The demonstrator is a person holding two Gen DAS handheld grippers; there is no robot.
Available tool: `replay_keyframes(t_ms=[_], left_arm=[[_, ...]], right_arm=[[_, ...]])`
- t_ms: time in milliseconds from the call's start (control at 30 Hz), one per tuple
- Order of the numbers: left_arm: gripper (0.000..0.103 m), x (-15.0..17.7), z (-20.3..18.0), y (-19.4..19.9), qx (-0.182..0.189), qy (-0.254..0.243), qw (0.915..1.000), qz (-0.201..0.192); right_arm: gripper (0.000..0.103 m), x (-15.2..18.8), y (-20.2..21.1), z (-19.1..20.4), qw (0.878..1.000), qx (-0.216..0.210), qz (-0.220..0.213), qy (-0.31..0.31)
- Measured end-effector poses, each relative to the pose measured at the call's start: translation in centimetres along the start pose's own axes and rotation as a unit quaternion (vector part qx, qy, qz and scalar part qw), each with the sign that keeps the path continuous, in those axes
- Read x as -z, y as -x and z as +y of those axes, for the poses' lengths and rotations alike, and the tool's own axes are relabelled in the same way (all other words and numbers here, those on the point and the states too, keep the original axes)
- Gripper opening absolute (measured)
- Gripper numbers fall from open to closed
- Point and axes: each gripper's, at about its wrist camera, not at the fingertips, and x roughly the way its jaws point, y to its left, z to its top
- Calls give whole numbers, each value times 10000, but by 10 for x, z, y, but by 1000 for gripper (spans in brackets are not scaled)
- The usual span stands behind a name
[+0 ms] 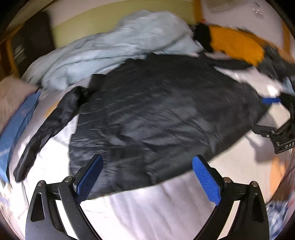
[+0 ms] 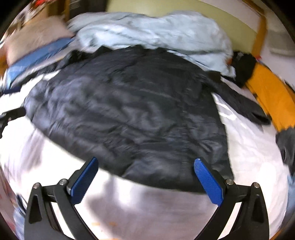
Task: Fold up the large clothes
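Observation:
A large black puffy jacket lies spread flat on a white bed sheet; one sleeve stretches out to its left. It also fills the middle of the right wrist view, with a sleeve out to the right. My left gripper is open and empty above the jacket's near hem. My right gripper is open and empty above the hem's right part; it also shows at the right edge of the left wrist view.
A crumpled light blue blanket is piled behind the jacket. An orange and black garment lies at the back right. A blue and beige pillow lies at the left. A pale green wall stands behind the bed.

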Motion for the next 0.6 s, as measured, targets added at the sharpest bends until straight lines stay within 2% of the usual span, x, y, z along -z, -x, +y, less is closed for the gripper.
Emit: replay_keyframes(t_ms=[67,167,233,333,467,533,600], left_arm=[[97,5,-12,-12,12,-243,9994,250],[97,10,-16,-30,-99,-274,9983,512],[97,11,-17,-39,-256,-318,9975,581],[98,13,-17,-45,-548,-401,9960,581],[101,16,-7,-56,-966,-319,9926,663],[103,16,3,-60,-1391,-225,9877,677],[103,16,16,-62,-1620,-52,9842,714]], right_arm=[[103,5,-5,17,9991,43,49,428],[103,10,-10,35,9963,237,63,820],[103,11,-15,39,9950,332,90,936],[103,12,-26,39,9918,690,163,1066],[103,7,-32,23,9905,1046,169,874],[103,4,-38,12,9870,1440,137,707],[103,3,-38,6,9813,1810,39,659]])
